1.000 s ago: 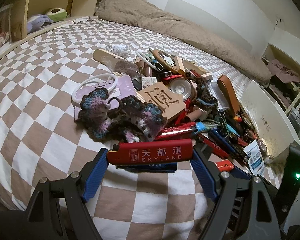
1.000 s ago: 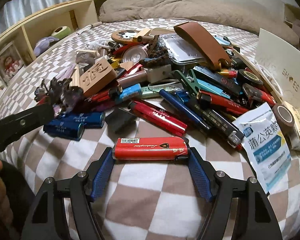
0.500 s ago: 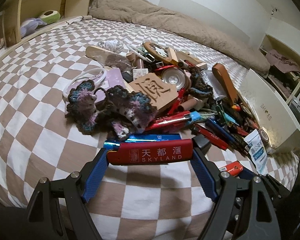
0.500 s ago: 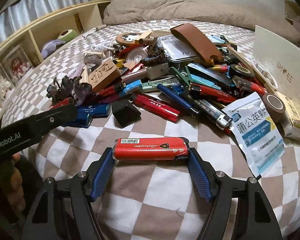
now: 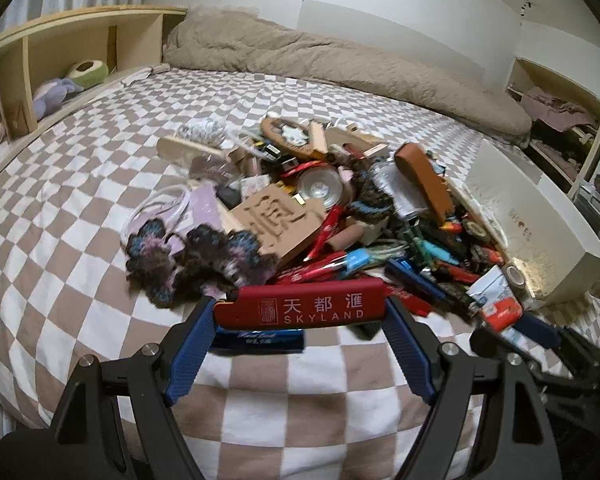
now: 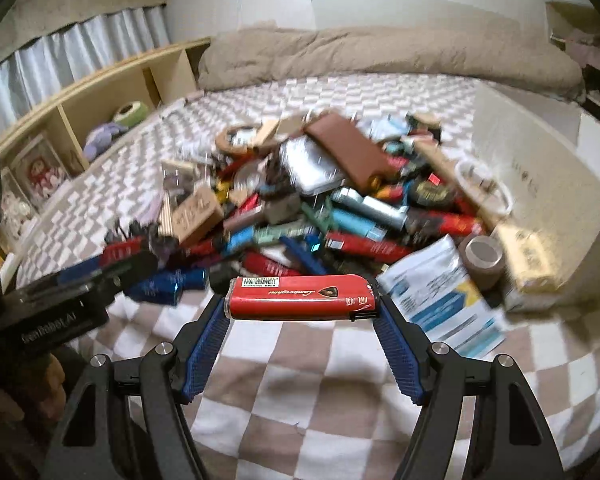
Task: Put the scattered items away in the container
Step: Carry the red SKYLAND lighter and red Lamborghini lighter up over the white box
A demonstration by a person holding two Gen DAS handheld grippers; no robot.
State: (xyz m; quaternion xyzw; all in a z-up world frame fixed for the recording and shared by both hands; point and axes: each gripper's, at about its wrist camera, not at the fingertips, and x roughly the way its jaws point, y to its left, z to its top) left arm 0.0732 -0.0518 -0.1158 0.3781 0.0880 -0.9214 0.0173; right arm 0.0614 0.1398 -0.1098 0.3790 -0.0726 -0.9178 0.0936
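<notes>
Window curtain only behind right tongs.

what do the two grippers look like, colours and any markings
Both match: the left gripper and right gripper have black angular frames with triangular cut-outs, silver round bolt heads at the pivots, and blue ribbed pads on the fingers. In the right wrist view, the left gripper's black body carries white lettering, blurred here.

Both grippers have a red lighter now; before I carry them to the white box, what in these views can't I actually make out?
- White box interior: both views show only its outer wall.
- Pile, right wrist view: motion blur smears small items and labels.
- Blue item, left wrist view: mostly behind the held red lighter.
</notes>
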